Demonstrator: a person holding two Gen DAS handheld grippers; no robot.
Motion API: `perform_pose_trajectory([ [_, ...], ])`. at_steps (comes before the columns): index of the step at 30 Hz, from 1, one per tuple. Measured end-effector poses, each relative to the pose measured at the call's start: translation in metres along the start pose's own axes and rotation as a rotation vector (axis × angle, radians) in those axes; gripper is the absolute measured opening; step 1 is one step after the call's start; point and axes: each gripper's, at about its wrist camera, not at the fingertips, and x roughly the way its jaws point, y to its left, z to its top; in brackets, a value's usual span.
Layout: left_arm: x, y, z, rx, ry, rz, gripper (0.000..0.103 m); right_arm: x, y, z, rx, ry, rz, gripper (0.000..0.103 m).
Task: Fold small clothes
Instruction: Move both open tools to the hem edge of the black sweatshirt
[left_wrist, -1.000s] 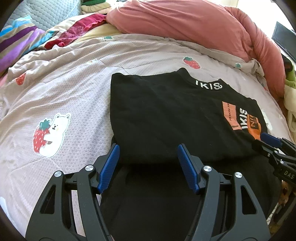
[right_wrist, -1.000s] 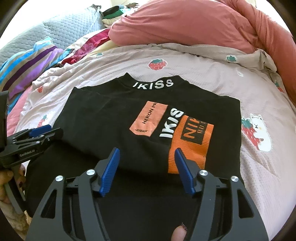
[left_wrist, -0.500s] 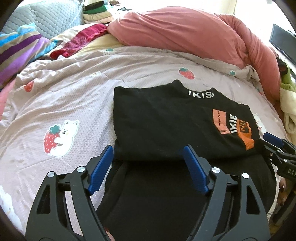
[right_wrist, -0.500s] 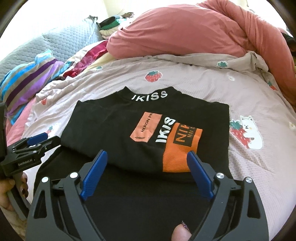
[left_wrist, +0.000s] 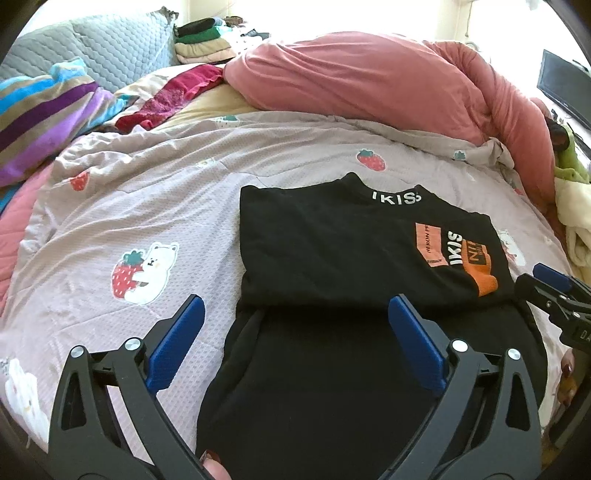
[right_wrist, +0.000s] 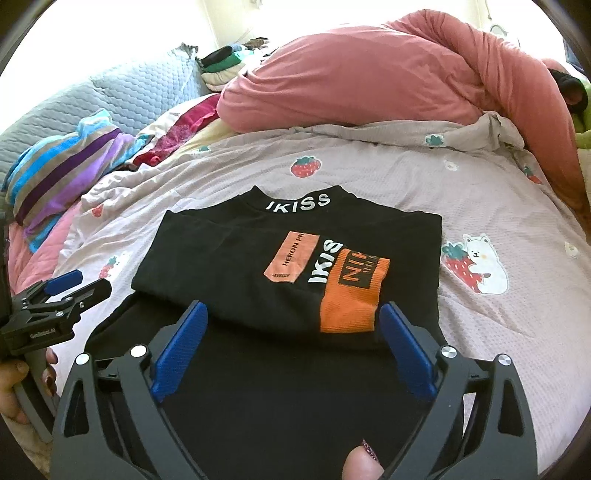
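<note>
A black top (left_wrist: 325, 251) with white "IKISS" lettering and an orange patch (right_wrist: 351, 291) lies flat on the pale quilt, its upper part folded down over a lower black layer (right_wrist: 280, 391). My left gripper (left_wrist: 295, 317) is open and empty, held above the near left part of the fold edge. My right gripper (right_wrist: 293, 321) is open and empty, just short of the fold edge by the orange patch. Each gripper shows at the side of the other's view, the right one (left_wrist: 554, 291) and the left one (right_wrist: 62, 295).
The strawberry-and-bear quilt (left_wrist: 140, 221) covers the bed. A pink duvet (left_wrist: 369, 81) is heaped at the back. A striped blanket (left_wrist: 40, 114) and a red garment (left_wrist: 173, 92) lie at the back left, with a stack of folded clothes (left_wrist: 203, 40) behind.
Both grippers have opened wider and drawn back toward me from the fold edge. The black top lies as it did.
</note>
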Motion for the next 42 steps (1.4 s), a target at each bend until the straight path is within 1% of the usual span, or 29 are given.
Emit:
perform_pose_trajectory([
  [11, -0.02, -0.002, -0.012, -0.009, -0.025, 0.014, 0.093, -0.019, -0.002, -0.009, -0.01, -0.019, 0.004, 0.094],
  [17, -0.024, -0.003, -0.02, -0.003, -0.02, 0.026, 0.093, -0.024, -0.002, -0.012, -0.012, -0.022, 0.001, 0.094],
  [25, -0.032, -0.002, -0.031, -0.003, -0.016, 0.039, 0.093, -0.037, -0.008, -0.026, -0.011, -0.021, -0.001, 0.094],
  [35, -0.037, 0.004, -0.046, -0.014, 0.001, 0.056, 0.093, -0.042, -0.009, -0.041, -0.016, 0.011, -0.001, 0.094],
  [42, -0.04, 0.011, -0.065, -0.017, 0.019, 0.061, 0.093, -0.046, -0.014, -0.061, -0.032, 0.053, -0.021, 0.094],
])
